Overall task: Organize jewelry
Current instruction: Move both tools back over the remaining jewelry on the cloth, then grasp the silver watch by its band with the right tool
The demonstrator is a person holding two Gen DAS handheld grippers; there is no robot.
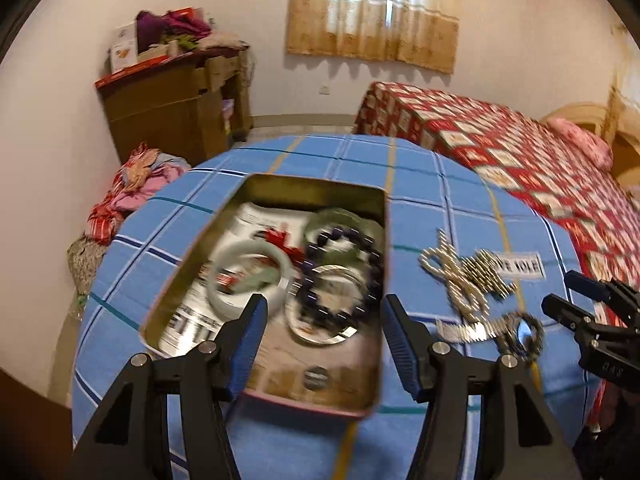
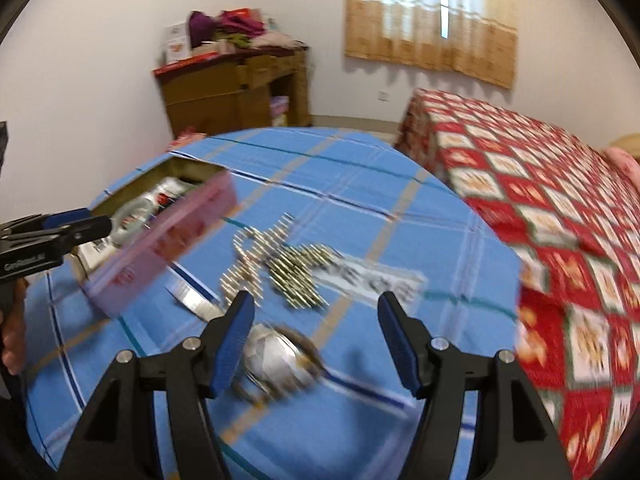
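An open pink tin box (image 1: pixel 362 408) sits on the blue checked table (image 1: pixel 440 208). Inside lie a pale green bangle (image 1: pixel 224 300), a dark bead bracelet (image 1: pixel 370 264) and a silver bangle (image 1: pixel 320 334). A pearl necklace (image 1: pixel 460 276) and a silver watch (image 1: pixel 520 332) lie on the cloth right of the box. My left gripper (image 1: pixel 324 336) is open and empty above the box's near end. My right gripper (image 2: pixel 316 332) is open and empty, hovering over the watch (image 2: pixel 276 356); the necklace (image 2: pixel 280 260) and box (image 2: pixel 168 240) lie beyond it.
A bed with a red patterned cover (image 1: pixel 520 148) adjoins the table on the right. A wooden cabinet (image 1: pixel 176 108) piled with clothes stands at the back wall. A heap of cloth (image 1: pixel 132 188) lies left of the table. A white label (image 1: pixel 520 266) lies by the necklace.
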